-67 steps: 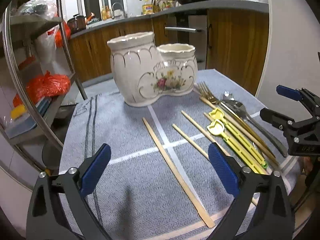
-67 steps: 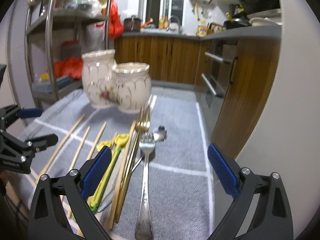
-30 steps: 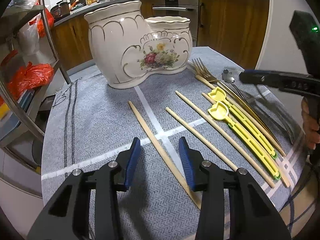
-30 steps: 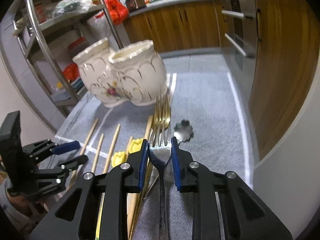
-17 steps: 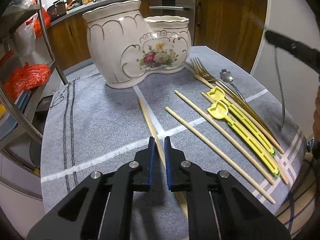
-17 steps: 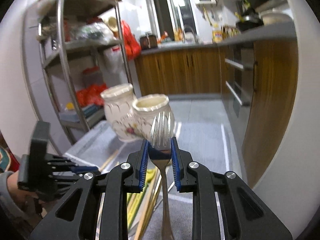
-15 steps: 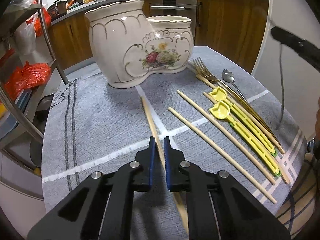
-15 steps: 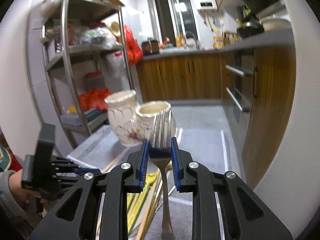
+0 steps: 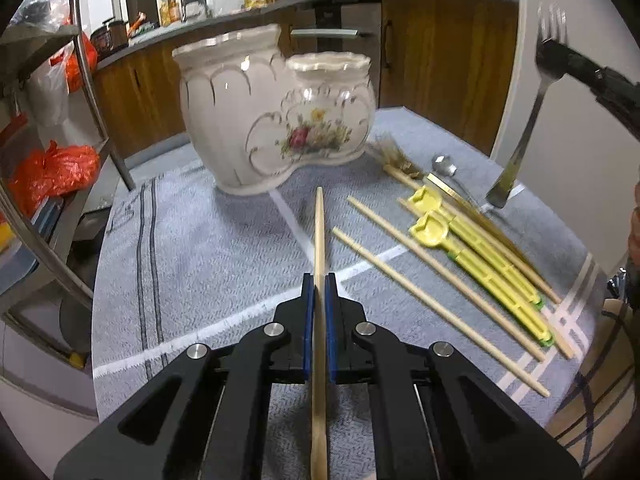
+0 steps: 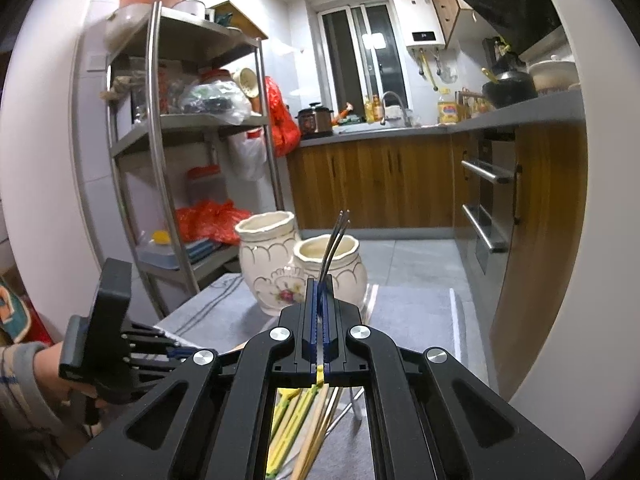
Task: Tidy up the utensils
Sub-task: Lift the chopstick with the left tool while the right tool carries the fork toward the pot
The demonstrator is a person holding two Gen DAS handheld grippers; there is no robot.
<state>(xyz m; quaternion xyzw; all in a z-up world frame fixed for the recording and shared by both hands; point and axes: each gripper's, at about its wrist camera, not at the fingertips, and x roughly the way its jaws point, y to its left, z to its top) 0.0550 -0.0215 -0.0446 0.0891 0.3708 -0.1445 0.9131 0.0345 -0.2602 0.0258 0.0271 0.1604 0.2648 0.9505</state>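
My left gripper [image 9: 319,292] is shut on a wooden chopstick [image 9: 319,232], which is lifted off the grey cloth and points at the cream two-pot ceramic holder [image 9: 240,120]. My right gripper [image 10: 320,292] holds a silver fork [image 10: 334,240] edge-on, tines up, its jaws closing tight on it. The fork [image 9: 520,136] hangs high at the right in the left wrist view, beyond the holder [image 10: 264,280]. On the cloth lie two chopsticks [image 9: 404,276], two yellow utensils [image 9: 472,256], gold forks [image 9: 396,160] and a spoon [image 9: 444,166].
A steel shelf rack [image 10: 152,160] with bags stands left of the table. Wooden cabinets [image 10: 380,184] and an oven front run behind. A person's hand [image 10: 44,368] carries the left gripper [image 10: 184,354]. The cloth [image 9: 192,240] ends at the table's near and right edges.
The left jaws closed on the chopstick and swung it straight towards the holder. The right gripper rose with the fork, which turned from flat-on to edge-on as the jaws narrowed.
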